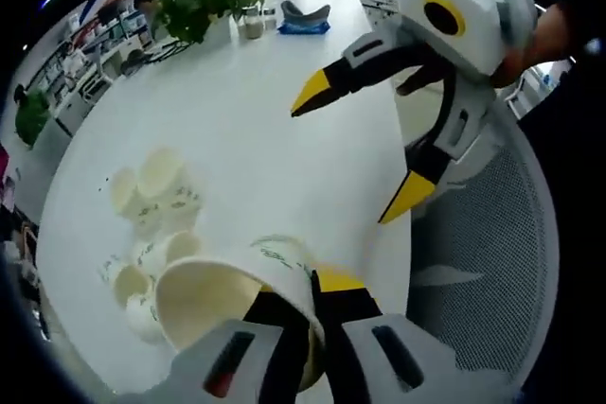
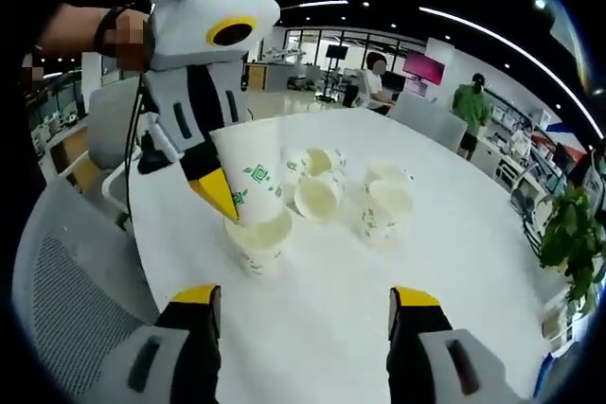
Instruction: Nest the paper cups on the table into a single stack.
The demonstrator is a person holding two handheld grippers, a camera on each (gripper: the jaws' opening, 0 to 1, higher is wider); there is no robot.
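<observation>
Your left gripper [image 2: 220, 198] fingers pinch a paper cup [image 2: 248, 177] over another cup [image 2: 258, 241] on the worktop [image 2: 454, 234]; your right gripper [image 2: 305, 314] gapes empty, so a tilted descent could topple it.

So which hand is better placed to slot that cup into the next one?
Left. Its tongs already grip a paper cup, poised over an upright cup. The right tongs are open and hold nothing.
</observation>
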